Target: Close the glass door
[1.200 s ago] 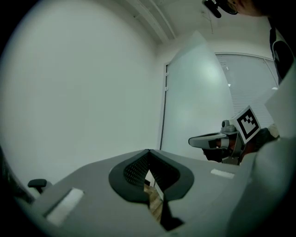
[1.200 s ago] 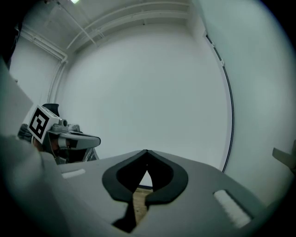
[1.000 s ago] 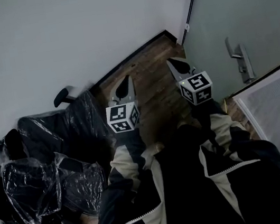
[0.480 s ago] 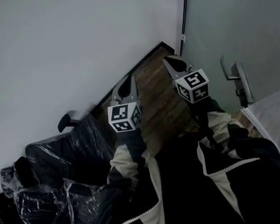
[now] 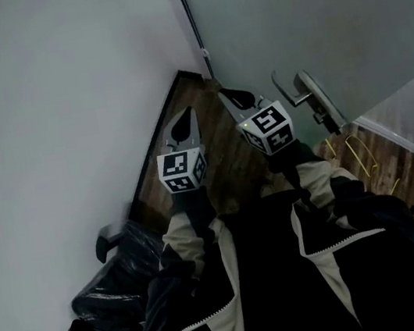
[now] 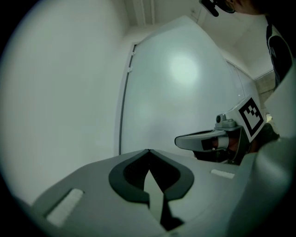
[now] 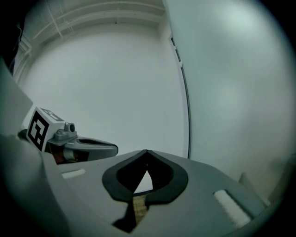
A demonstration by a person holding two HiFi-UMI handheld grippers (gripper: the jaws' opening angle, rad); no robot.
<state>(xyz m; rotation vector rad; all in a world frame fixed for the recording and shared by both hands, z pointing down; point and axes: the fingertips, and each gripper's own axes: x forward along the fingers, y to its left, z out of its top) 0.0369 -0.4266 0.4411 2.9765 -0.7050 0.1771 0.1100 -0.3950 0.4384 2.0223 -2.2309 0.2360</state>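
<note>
Nothing of the closing shows as done yet. The glass door [image 5: 338,11], a frosted pane, fills the upper right of the head view, and its handle [image 5: 314,98] sits right of centre, just beyond your right-hand tool. Neither tool touches the pane or the handle.

Your left gripper [image 5: 185,118] is just left of centre in the head view. In the left gripper view its jaws [image 6: 148,152] meet at the tips with nothing between them. Your right gripper [image 5: 233,99] is beside it, near the handle but apart from it. In the right gripper view its jaws [image 7: 147,152] are also pressed together and empty.

Both tools point toward the corner where the white wall [image 5: 44,94] meets the pane. A dark cable [image 5: 189,21] runs up that corner, and wooden floor [image 5: 212,152] shows below the tips. The left gripper view looks mostly at the pane [image 6: 185,78]. The right gripper view takes in the wall [image 7: 115,83], the cable [image 7: 185,92] and the pane [image 7: 231,69] on its right side.

I cannot tell from these views whether the door is in its frame or stands swung open. The strip of floor with a yellow wire frame [image 5: 354,146] past its lower edge suggests it is open. So by my reading the whole job is left: you have to reach the handle or the door's edge, take hold or press on it, and bring the door round until it shuts. Plastic-wrapped chairs [image 5: 114,312] crowd the lower left, away from the door.
</note>
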